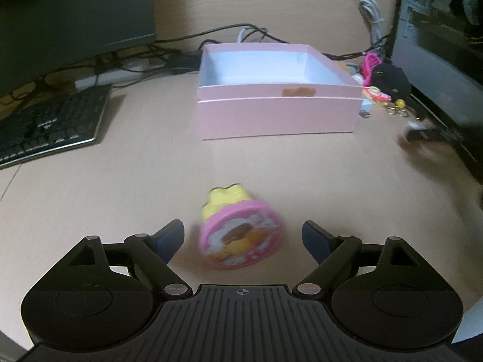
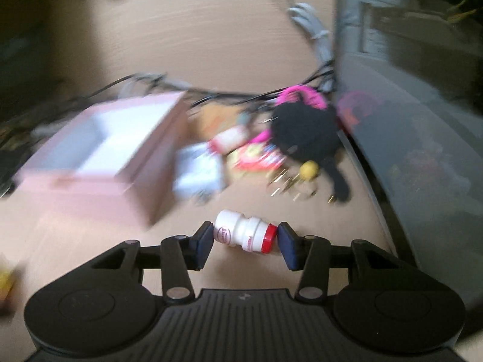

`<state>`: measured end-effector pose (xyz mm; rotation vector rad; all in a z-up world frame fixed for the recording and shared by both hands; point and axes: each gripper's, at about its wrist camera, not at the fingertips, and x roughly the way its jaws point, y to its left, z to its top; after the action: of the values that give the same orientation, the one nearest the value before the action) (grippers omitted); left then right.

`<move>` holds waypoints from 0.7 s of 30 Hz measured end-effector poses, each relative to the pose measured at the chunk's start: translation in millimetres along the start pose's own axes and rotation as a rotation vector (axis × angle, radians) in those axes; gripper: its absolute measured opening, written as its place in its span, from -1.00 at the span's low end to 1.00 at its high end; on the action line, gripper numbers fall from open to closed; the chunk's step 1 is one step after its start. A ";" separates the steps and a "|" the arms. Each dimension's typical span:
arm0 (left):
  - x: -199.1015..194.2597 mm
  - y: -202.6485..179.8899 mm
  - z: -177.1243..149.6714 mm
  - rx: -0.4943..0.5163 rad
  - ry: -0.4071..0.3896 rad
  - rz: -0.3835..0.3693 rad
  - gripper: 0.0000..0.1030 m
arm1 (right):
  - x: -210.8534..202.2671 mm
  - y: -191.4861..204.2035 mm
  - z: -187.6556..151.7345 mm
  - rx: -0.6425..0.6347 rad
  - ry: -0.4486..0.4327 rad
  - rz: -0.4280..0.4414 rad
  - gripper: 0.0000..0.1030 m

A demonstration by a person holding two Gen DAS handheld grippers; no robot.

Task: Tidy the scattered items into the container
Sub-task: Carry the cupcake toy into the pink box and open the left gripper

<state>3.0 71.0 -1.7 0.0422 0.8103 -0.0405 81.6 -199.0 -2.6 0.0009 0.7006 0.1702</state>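
Observation:
A pink and yellow round toy (image 1: 238,235) lies on the wooden desk between the fingers of my left gripper (image 1: 241,229), which is open; neither pad touches it. Further back stands the pink box (image 1: 277,114), white inside, with nothing visible in it. In the right wrist view my right gripper (image 2: 246,235) is shut on a small white bottle with a red cap (image 2: 241,232), one pad on its base and one on the cap. The bottle is sharp while the rest of that view is blurred. The pink box (image 2: 90,187) is to the left there.
A pile of small items lies right of the box: a black plush (image 2: 305,132), a pink plastic piece (image 1: 371,63), a white packet (image 2: 199,169). A keyboard (image 1: 51,123) and monitor (image 1: 75,9) are left, a computer case (image 1: 437,45) right, and cables (image 1: 229,30) behind.

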 end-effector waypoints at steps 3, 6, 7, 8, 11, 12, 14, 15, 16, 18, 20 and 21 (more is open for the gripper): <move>4.5 4.2 -0.8 -0.025 0.014 0.012 0.76 | -21.9 12.4 -20.4 -0.068 0.039 0.079 -0.10; 8.8 -1.5 0.7 -0.009 0.001 0.006 0.67 | -35.1 27.5 -35.2 -0.122 0.064 0.140 -0.10; 11.0 -4.5 1.1 -0.003 0.000 0.009 0.61 | -37.4 32.2 -38.6 -0.135 0.069 0.157 -0.10; 13.3 -6.8 1.3 -0.001 0.002 0.015 0.58 | -39.0 36.8 -41.4 -0.146 0.074 0.173 -0.10; 14.7 -9.9 0.7 -0.003 -0.004 0.015 0.39 | -43.8 47.5 -47.1 -0.175 0.084 0.205 -0.10; 13.7 -10.4 0.5 0.000 -0.006 0.014 0.22 | -46.2 49.4 -47.2 -0.184 0.085 0.217 -0.10; 10.5 -11.4 -0.2 0.007 -0.008 0.004 0.17 | -50.7 53.5 -47.1 -0.206 0.083 0.239 -0.10; 8.4 -12.3 -0.9 0.010 -0.008 0.001 0.17 | -52.1 55.5 -46.7 -0.219 0.081 0.246 -0.10; 5.7 -13.3 -1.7 0.015 -0.009 -0.003 0.17 | -53.9 57.7 -46.4 -0.232 0.077 0.253 -0.10; -1.5 -15.3 -2.0 0.029 -0.009 -0.018 0.17 | -57.1 60.3 -45.0 -0.250 0.070 0.261 -0.10; -9.8 -16.6 -0.2 0.048 -0.016 -0.037 0.17 | -59.1 62.0 -41.9 -0.260 0.070 0.269 -0.10; -13.4 -16.7 2.2 0.058 -0.021 -0.044 0.17 | -59.9 63.0 -39.8 -0.266 0.072 0.274 -0.10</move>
<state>-5.6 54.6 9.2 0.0790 0.7888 -0.1058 1.3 -148.5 9.0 -0.1648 0.7433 0.5279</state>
